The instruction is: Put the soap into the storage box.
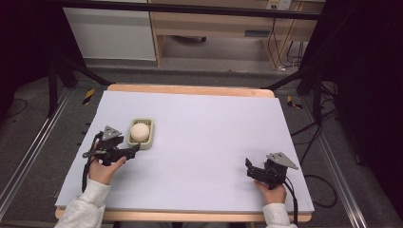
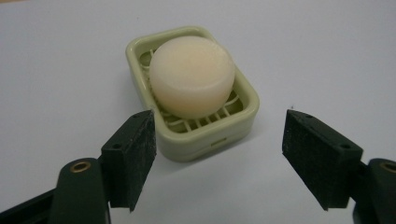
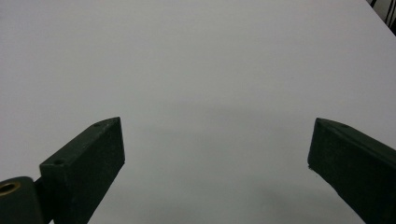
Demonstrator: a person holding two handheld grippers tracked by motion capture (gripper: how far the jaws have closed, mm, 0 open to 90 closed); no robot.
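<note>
A round cream soap bar (image 1: 139,131) (image 2: 191,77) lies in a pale green slatted soap dish (image 1: 142,146) (image 2: 210,140) on the left of the white table top (image 1: 214,137). My left gripper (image 1: 132,151) (image 2: 219,116) is open just in front of the dish. Its jaws stand wide, short of the dish's near end, with nothing between them. My right gripper (image 1: 249,169) (image 3: 217,126) rests open near the front right of the table. Its jaws point over bare white surface (image 3: 196,70) and hold nothing.
The white board lies on a wooden table whose far edge (image 1: 190,89) shows beyond it. Black frame legs (image 1: 52,85) stand at both sides. Cables (image 1: 304,137) trail on the floor at the right. A wooden cabinet (image 1: 214,28) stands behind.
</note>
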